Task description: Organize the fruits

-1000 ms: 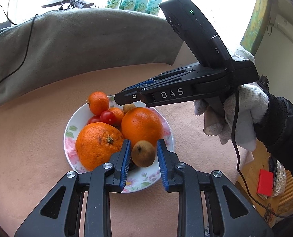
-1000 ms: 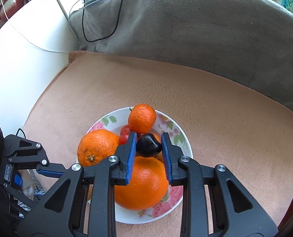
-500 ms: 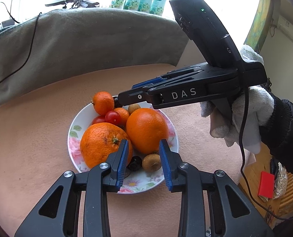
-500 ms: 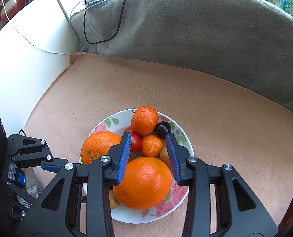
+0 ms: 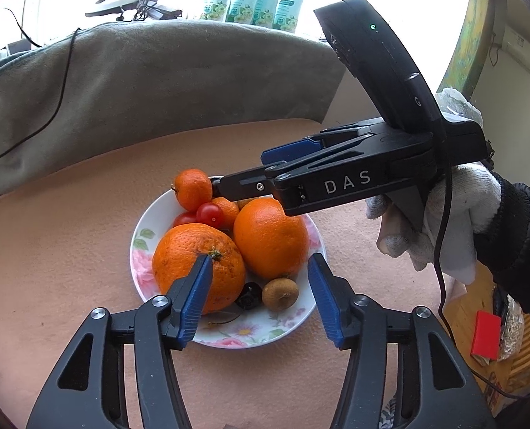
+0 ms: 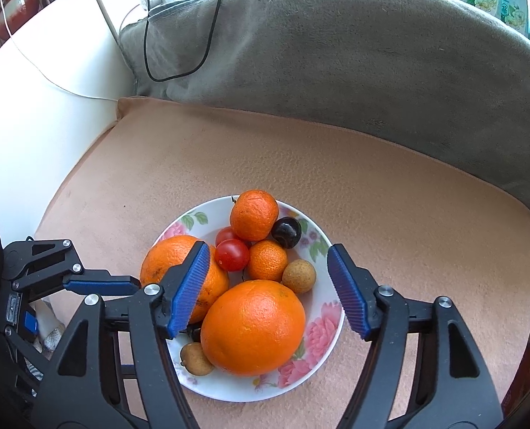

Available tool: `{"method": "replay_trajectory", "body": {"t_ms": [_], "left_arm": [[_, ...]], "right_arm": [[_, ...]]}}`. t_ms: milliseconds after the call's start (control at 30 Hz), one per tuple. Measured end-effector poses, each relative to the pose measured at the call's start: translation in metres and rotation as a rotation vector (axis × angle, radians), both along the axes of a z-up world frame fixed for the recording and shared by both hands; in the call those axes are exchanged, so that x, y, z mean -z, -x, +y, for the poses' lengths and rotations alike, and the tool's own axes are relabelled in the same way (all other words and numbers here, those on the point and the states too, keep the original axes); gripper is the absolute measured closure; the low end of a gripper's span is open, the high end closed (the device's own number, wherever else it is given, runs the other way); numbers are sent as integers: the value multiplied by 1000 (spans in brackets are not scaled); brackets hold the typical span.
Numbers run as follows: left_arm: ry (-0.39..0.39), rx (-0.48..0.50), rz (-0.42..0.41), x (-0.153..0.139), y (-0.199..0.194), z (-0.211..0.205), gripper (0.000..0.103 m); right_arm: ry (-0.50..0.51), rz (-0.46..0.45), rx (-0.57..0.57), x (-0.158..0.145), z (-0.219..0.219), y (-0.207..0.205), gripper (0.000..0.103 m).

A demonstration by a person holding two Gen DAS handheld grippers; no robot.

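Cushion (image 6: 336, 171), peach-coloured and wide, carries everything here, with a grey blanket (image 6: 336, 53) heaped along its far edge. On it sits a floral plate (image 6: 318, 339) holding all the fruit. The left gripper (image 5: 259, 296) hovers at the plate's near rim with its jaws spread wide and nothing between them; the right gripper (image 6: 268, 289) hangs over the plate the same way, wide apart and empty, held by a white-gloved hand (image 5: 443, 221). Two large oranges fill the plate's middle: a smooth orange (image 6: 252, 327) and a speckled orange (image 5: 198, 268), touching each other. Behind them lie a mandarin (image 6: 254, 214) and a smaller mandarin (image 6: 267, 260), then two cherry tomatoes (image 6: 232, 254), a dark plum (image 6: 286, 231), and small brown fruits (image 6: 298, 276) near the rim.
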State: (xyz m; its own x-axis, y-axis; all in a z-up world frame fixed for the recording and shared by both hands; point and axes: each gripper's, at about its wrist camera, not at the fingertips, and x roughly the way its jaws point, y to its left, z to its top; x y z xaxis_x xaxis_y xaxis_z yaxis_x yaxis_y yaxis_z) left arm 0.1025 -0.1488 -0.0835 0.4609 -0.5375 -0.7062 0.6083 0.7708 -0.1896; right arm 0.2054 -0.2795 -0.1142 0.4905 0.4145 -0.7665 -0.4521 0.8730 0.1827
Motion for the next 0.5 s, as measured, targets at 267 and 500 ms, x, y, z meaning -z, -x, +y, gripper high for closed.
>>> {"method": "replay_trajectory", "body": {"t_ms": [267, 500], "left_arm": [[-4, -54, -13, -2, 0, 10, 36], [-14, -120, -37, -3, 6, 28, 36]], "right_arm": [[-7, -21, 44, -3, -1, 13, 29], [-18, -64, 162, -8, -7, 28, 29]]}}
